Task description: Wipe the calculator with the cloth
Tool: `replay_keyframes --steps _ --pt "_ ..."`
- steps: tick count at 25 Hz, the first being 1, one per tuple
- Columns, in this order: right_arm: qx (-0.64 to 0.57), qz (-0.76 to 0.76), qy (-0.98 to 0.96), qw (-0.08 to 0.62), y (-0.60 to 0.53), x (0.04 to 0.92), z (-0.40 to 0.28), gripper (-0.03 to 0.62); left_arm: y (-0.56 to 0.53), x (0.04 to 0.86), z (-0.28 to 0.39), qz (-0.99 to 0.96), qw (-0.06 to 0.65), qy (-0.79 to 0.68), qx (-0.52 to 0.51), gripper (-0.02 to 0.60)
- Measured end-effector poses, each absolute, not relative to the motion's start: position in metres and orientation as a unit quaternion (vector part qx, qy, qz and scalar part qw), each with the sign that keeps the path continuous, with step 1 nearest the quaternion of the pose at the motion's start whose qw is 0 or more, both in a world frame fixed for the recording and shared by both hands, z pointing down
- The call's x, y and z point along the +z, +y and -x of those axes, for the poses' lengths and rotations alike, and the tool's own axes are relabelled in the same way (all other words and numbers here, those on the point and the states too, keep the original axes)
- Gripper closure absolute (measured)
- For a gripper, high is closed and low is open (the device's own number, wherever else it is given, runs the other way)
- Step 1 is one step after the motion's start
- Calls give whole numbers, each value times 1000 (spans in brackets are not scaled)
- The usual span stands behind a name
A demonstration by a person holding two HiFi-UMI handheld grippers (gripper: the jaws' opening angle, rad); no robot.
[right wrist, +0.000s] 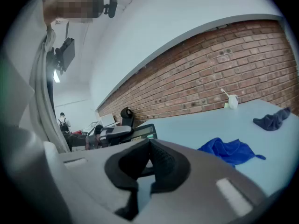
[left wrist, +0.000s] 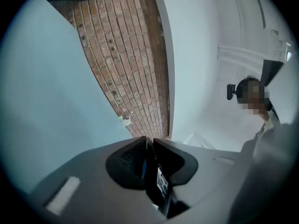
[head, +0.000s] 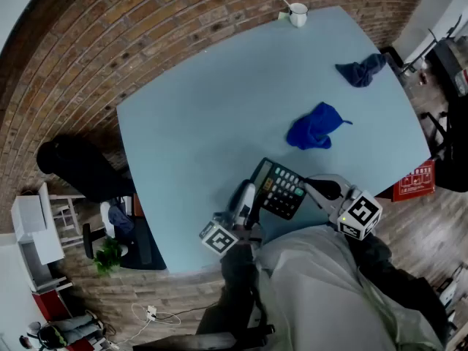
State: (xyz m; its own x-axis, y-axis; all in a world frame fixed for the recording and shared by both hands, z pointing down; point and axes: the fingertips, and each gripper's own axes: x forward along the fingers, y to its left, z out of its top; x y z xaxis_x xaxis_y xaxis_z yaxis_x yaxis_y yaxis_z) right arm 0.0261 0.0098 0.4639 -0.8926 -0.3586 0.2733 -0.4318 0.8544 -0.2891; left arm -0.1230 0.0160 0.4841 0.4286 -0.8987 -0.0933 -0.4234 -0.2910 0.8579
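- Two grippers work at the near edge of a light blue table [head: 190, 130], just in front of the person's body.
- The left gripper [left wrist: 150, 143] has its jaws drawn narrow on the calculator [head: 281, 189]. The left gripper view shows the pads pressing on the edge of the dark body, with rows of keys visible in the slot between them.
- The calculator is near the table's front edge, gripped at its left side, with the keypad facing up and the display end pointing away from the person. Whether its far side rests on the table cannot be told.
- The right gripper [right wrist: 149, 148] has its jaws pressed together with nothing between them. It is just to the right of the calculator and tilted slightly down.
- A crumpled blue cloth [head: 316, 126] lies on the table beyond the calculator, apart from both grippers.
- A darker cloth [head: 362, 70] lies farther back, near the right edge.
- A white mug [head: 297, 13] stands at the far end, close to the brick wall [head: 110, 42].
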Motion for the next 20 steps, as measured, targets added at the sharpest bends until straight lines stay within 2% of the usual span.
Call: replay_keyframes --steps 9,11,14,15,17,20 --pt "157 -220 -955 122 -11 480 -35 594 16 487 127 -742 389 -455 -302 532" --pt "111 -245 -950 158 -29 494 -44 593 13 486 127 -740 387 -459 -303 532" --pt "26 -282 -925 253 -69 527 -57 588 10 491 128 -736 389 -466 -300 532" --pt "12 -289 -916 278 -82 539 -60 555 10 494 128 -734 391 -468 -297 532" --pt "6 -293 -905 310 -106 560 -62 425 8 498 129 -731 395 -472 -293 532" --pt "0 -275 -892 358 -134 588 -55 323 5 503 130 -726 400 -478 -290 532"
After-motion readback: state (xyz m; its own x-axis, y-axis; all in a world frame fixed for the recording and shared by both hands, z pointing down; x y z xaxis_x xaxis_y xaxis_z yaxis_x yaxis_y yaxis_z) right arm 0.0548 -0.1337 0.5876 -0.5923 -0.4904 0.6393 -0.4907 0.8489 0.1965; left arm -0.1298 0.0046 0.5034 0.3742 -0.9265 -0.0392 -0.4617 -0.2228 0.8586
